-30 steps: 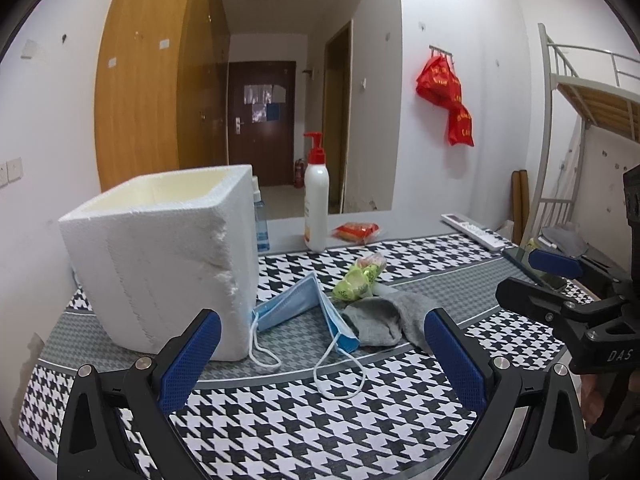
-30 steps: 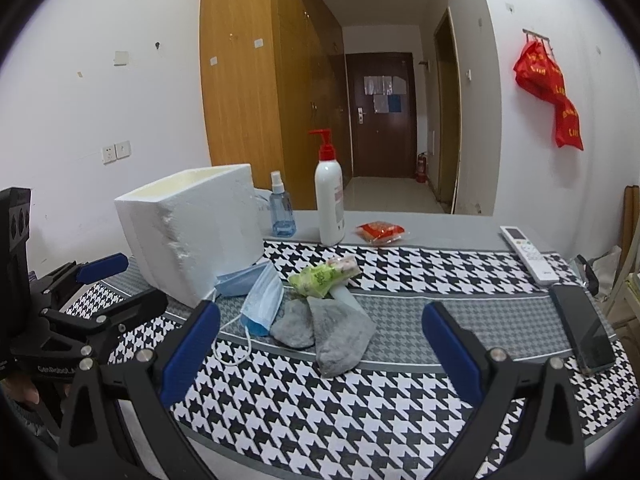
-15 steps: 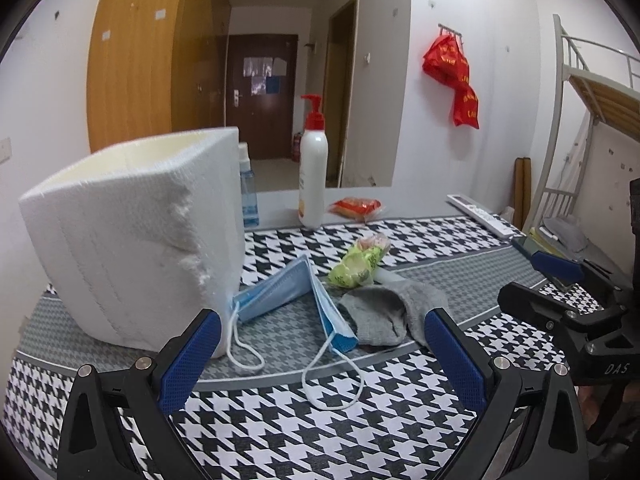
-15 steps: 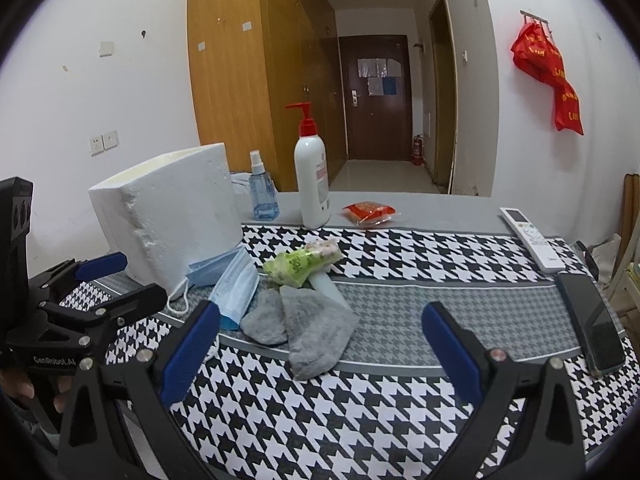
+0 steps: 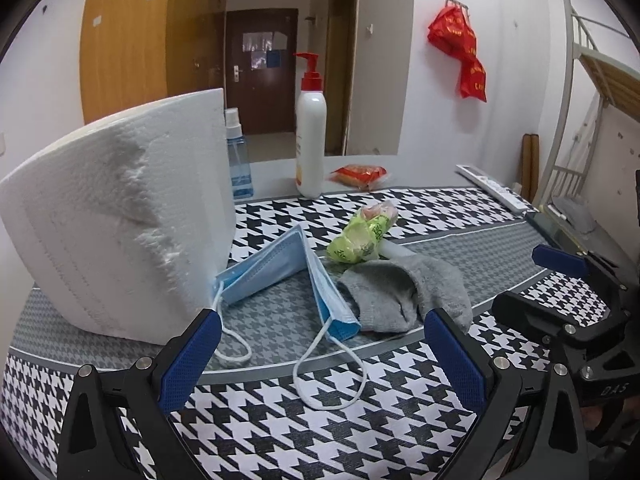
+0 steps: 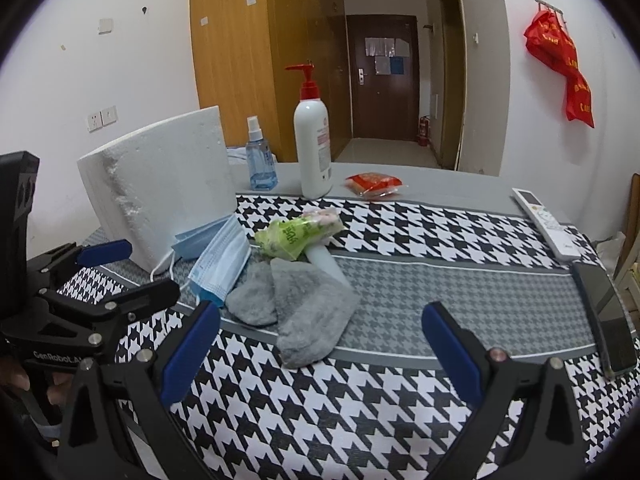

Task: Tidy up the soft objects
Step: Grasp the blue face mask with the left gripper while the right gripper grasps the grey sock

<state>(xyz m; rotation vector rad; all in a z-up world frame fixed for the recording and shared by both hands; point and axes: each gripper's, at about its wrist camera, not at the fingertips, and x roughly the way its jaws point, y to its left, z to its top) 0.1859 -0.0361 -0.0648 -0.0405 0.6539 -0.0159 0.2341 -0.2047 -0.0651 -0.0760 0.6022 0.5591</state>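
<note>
A blue face mask (image 5: 280, 272) (image 6: 220, 264) leans against a white foam box (image 5: 116, 220) (image 6: 160, 184) on the houndstooth cloth. Grey socks (image 5: 400, 292) (image 6: 300, 304) lie just right of the mask, with a green tissue pack (image 5: 360, 236) (image 6: 300, 232) behind them. My left gripper (image 5: 320, 364) is open and empty, low over the cloth just in front of the mask's ear loops. My right gripper (image 6: 320, 352) is open and empty, in front of the socks. Each gripper shows at the edge of the other's view.
A white pump bottle (image 6: 312, 148), a small blue spray bottle (image 6: 260, 160) and a red packet (image 6: 372, 184) stand behind the pile. A remote (image 6: 544, 220) and a phone (image 6: 608, 312) lie at the right edge. A bunk bed frame (image 5: 580, 100) stands to the right.
Both grippers have moved forward and lower toward the pile, so the box, mask and socks look larger. Both stay open and nothing on the table has moved.
</note>
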